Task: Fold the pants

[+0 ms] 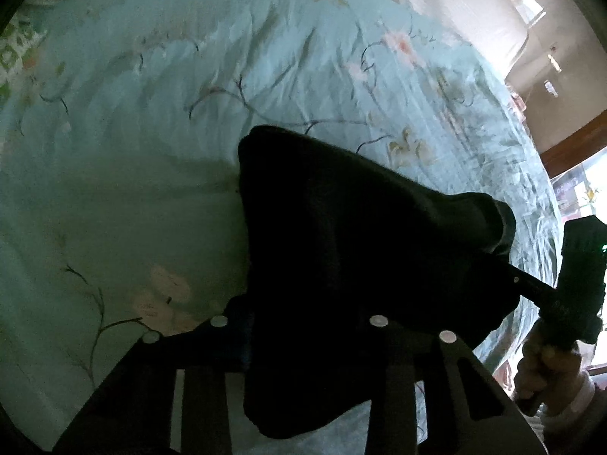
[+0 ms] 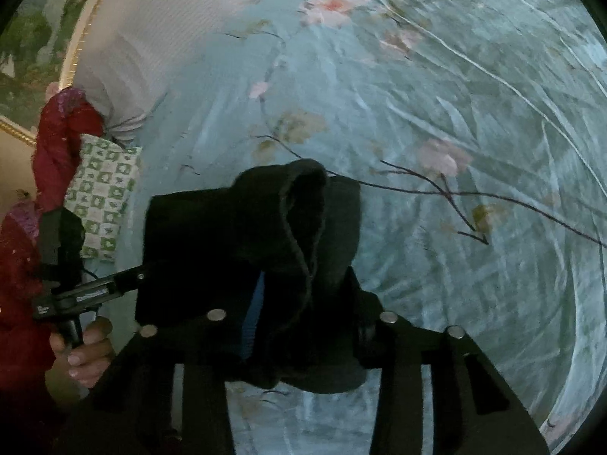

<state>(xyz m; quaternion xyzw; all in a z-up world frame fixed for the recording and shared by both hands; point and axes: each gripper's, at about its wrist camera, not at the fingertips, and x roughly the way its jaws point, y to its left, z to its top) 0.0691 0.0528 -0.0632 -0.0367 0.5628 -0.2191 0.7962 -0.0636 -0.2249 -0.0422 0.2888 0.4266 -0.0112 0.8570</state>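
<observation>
The black pants [image 1: 341, 250] hang bunched between my two grippers, lifted above a light blue floral bed cover [image 1: 151, 132]. My left gripper [image 1: 303, 326] is shut on one end of the cloth, which drapes over and hides its fingertips. My right gripper [image 2: 299, 318] is shut on the other end of the pants [image 2: 265, 235], with a folded hem sticking up in front. In the left wrist view the right gripper [image 1: 504, 265] shows at the right, its tip buried in the cloth. In the right wrist view the left gripper [image 2: 140, 276] shows at the left, tip in the cloth.
The bed cover [image 2: 455, 113] fills both views. A white pillow [image 2: 170, 30] lies at the far end, with a green-patterned cushion [image 2: 102, 193] beside it. The person's red sleeve [image 2: 57, 144] is at the left. The bed's right edge [image 1: 546, 197] borders a wooden frame.
</observation>
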